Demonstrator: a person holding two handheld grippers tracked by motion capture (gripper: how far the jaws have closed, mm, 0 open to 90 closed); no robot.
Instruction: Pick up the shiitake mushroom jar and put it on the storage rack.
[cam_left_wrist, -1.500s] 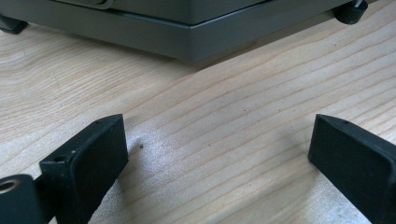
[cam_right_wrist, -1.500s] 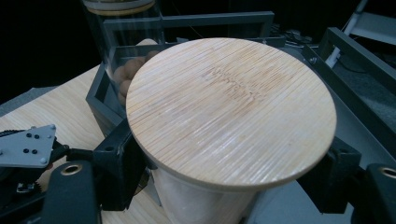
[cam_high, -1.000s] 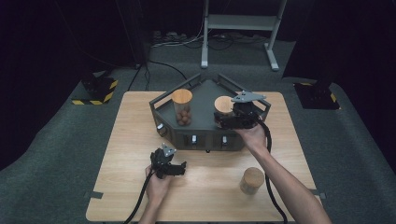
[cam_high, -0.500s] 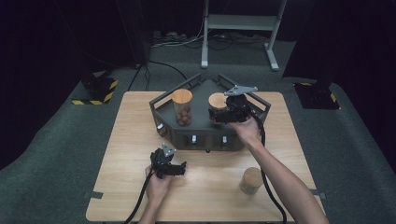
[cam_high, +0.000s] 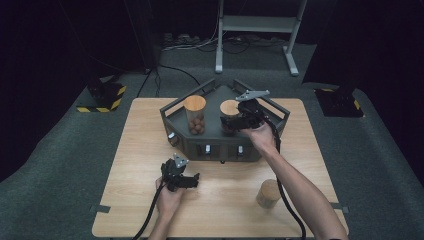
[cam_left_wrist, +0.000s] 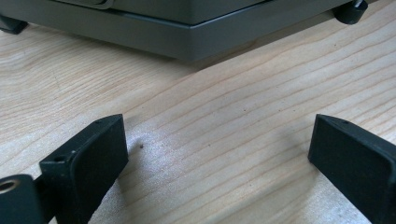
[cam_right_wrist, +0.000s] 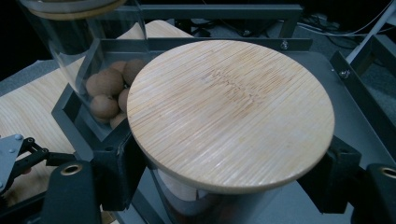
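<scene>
A glass jar with a round wooden lid (cam_high: 229, 108) (cam_right_wrist: 231, 116) stands in the grey rack (cam_high: 220, 145). My right gripper (cam_high: 232, 121) (cam_right_wrist: 224, 186) is shut on this jar, one jaw on each side just under the lid. Left of it stands a second lidded jar (cam_high: 195, 117) (cam_right_wrist: 109, 88) with brown balls inside. My left gripper (cam_high: 192, 181) (cam_left_wrist: 217, 154) rests low over the bare wooden table in front of the rack's base (cam_left_wrist: 187, 32); it is open with nothing between the jaws.
A third wooden-lidded jar (cam_high: 268, 193) stands on the table (cam_high: 135, 150) at the front right, beside the right forearm. The rack's raised rails (cam_right_wrist: 355, 88) close in the jars at the back and sides. Cables trail from both grippers toward the table's front edge.
My right gripper has shifted a little to the left over the rack with the lidded jar in its jaws. The left gripper has stayed where it was.
</scene>
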